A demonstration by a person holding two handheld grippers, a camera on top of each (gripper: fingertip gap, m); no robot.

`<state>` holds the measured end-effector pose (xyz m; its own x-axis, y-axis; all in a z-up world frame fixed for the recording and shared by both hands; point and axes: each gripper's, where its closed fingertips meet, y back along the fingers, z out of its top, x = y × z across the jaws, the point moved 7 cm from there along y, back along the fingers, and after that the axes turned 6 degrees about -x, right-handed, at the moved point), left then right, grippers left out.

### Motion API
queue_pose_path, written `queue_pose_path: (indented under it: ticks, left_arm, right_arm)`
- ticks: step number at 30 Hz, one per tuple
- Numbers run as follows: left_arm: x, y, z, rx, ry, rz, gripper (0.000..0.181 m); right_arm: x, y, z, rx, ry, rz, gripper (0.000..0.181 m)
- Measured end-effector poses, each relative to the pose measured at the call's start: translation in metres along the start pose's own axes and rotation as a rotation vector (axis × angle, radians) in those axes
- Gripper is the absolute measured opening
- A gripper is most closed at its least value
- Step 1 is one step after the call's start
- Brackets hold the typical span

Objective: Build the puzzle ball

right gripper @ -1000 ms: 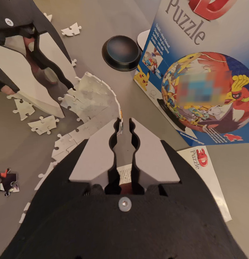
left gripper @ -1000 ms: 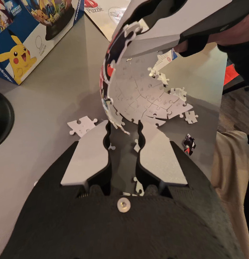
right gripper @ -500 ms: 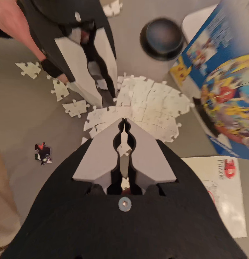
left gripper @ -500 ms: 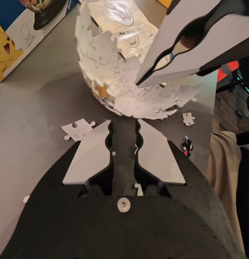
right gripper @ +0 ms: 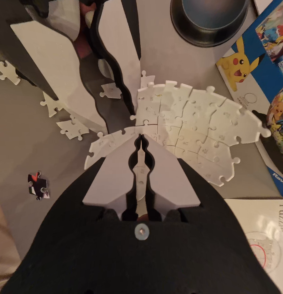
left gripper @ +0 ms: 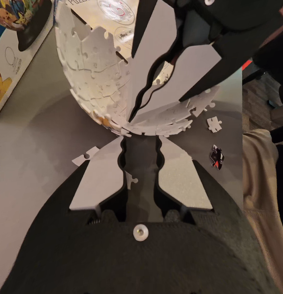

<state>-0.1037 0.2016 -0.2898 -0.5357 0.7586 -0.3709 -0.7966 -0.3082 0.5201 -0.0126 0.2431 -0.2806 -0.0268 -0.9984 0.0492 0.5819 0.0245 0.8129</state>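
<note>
2 grippers. Left gripper (left gripper: 140,140): fingers spread wide, nothing between them, tips just short of shell's near rim. Right gripper (right gripper: 141,135): fingertips pinched together on rim of shell, gripping it.

1 partly built puzzle-ball shell (right gripper: 193,127), white inner side up, curved like a bowl, on grey table (left gripper: 34,127), directly ahead of both tools; coloured outer face peeking at lower edge in left wrist view.

Loose white pieces, 5 countable in right wrist view: 1 at far left (right gripper: 8,72), 1 beside left gripper's finger (right gripper: 50,105), 1 joined pair (right gripper: 72,130), 1 between left gripper's fingers (right gripper: 110,91), 1 behind shell (right gripper: 148,79).

1 dark printed piece (right gripper: 38,185), face up, well apart from shell.

1 black round stand (right gripper: 207,20). 1 blue puzzle box (right gripper: 257,66) touching shell's far side. 1 instruction sheet (right gripper: 268,238).
</note>
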Motion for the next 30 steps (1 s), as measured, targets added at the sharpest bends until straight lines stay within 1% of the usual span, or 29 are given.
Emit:
queue_pose_path:
  ticks: [3, 6, 10, 12, 15, 17, 19, 21, 24, 26, 30]
  left_arm:
    - [0.002, 0.000, 0.002, -0.007, -0.015, -0.004, 0.036]
    - [0.001, -0.003, 0.003, 0.006, -0.036, -0.019, 0.038]
    - [0.001, -0.008, 0.000, 0.058, -0.085, -0.017, 0.041]
    - [0.000, -0.008, 0.000, 0.055, -0.105, -0.023, 0.041]
    - [0.000, -0.003, -0.003, 0.120, -0.099, -0.037, 0.040]
    - [0.002, 0.006, -0.002, 0.133, -0.093, -0.042, 0.041]
    - [0.006, 0.015, 0.002, 0.117, -0.072, -0.026, 0.042]
    - [0.013, 0.021, 0.006, 0.084, -0.053, 0.022, 0.041]
    - [0.017, 0.013, 0.001, 0.096, -0.064, 0.058, 0.034]
    - [0.015, 0.006, -0.003, 0.106, -0.077, 0.034, 0.032]
    - [0.015, 0.003, -0.002, 0.061, -0.094, 0.016, 0.029]
  right_arm:
    - [-0.006, 0.002, 0.004, -0.004, -0.056, 0.052, 0.000]
    - [-0.014, 0.004, 0.007, 0.003, -0.063, 0.029, 0.000]
    - [-0.015, -0.005, 0.005, 0.012, -0.101, 0.069, 0.000]
    - [-0.017, -0.004, 0.003, 0.016, -0.115, 0.080, 0.000]
    - [-0.011, -0.002, -0.004, 0.050, -0.116, 0.148, 0.000]
    - [-0.010, -0.001, -0.008, 0.068, -0.113, 0.168, 0.000]
    - [-0.011, 0.000, -0.010, 0.076, -0.111, 0.170, 0.000]
    - [-0.010, 0.002, -0.011, 0.087, -0.094, 0.169, 0.000]
    - [-0.011, 0.005, -0.007, 0.074, -0.077, 0.142, 0.000]
    - [-0.009, 0.005, -0.003, 0.063, -0.060, 0.142, 0.000]
    - [-0.010, 0.005, 0.005, 0.026, -0.035, 0.091, 0.000]
